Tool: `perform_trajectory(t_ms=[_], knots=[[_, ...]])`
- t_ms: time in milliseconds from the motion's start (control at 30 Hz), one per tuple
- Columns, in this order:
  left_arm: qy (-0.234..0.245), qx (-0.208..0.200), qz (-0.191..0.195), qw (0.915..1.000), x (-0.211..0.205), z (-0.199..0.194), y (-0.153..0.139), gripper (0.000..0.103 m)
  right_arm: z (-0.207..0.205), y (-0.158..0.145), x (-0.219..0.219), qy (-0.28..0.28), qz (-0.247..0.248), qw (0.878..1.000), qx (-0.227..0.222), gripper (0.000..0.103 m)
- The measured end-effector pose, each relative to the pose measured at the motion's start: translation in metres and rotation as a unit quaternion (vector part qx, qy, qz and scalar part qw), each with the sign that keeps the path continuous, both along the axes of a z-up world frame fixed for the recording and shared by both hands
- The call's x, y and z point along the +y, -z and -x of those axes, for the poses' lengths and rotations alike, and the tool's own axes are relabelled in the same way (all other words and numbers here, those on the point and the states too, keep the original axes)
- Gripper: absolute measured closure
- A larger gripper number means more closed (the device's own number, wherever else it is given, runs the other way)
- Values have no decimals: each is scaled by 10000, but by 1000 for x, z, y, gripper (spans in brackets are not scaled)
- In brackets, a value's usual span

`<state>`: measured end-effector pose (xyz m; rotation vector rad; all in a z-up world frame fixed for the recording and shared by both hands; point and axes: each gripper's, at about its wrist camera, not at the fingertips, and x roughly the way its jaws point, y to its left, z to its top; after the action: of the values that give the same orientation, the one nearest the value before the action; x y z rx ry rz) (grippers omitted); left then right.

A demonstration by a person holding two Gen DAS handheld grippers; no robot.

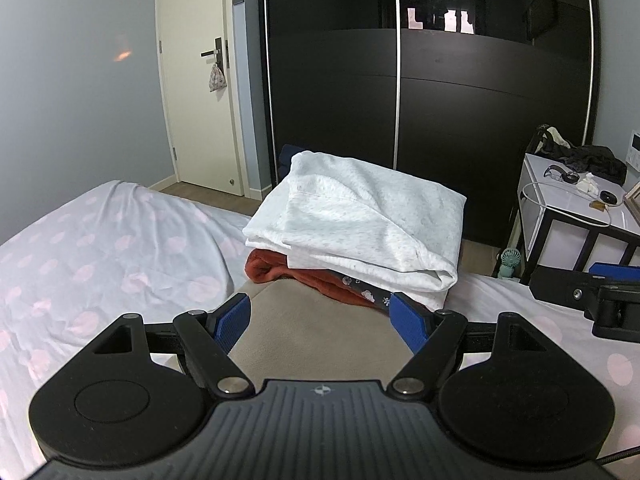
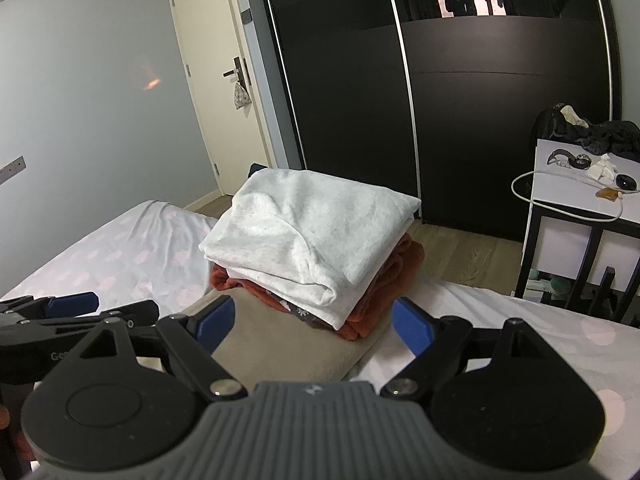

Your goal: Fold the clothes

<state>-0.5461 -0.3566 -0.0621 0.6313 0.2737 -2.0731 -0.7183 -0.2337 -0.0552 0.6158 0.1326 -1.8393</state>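
A folded white garment (image 1: 360, 220) tops a stack on the bed, over a rust-red garment (image 1: 280, 270) and a dark patterned piece (image 1: 368, 292); all rest on a folded beige cloth (image 1: 312, 332). The stack also shows in the right wrist view: white (image 2: 308, 232), rust-red (image 2: 380, 300), beige (image 2: 280, 340). My left gripper (image 1: 322, 320) is open and empty, its blue fingers just short of the stack over the beige cloth. My right gripper (image 2: 314, 320) is open and empty, close in front of the stack. The left gripper shows at the left edge of the right wrist view (image 2: 72, 308).
The bed sheet (image 1: 100, 248) is white with pink dots. A dark sliding wardrobe (image 1: 440, 92) stands behind the bed. A cream door (image 1: 200, 80) is at the back left. A white side table (image 1: 576, 208) with a cable and small items stands at right.
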Motion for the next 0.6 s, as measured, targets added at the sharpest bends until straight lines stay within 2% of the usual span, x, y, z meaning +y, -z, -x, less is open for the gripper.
perform_trajectory(t_ms=[600], knots=[[23,1,-8,10000,-1,-1,2,27,-3,2,1,-64,-31,10000,27,15]])
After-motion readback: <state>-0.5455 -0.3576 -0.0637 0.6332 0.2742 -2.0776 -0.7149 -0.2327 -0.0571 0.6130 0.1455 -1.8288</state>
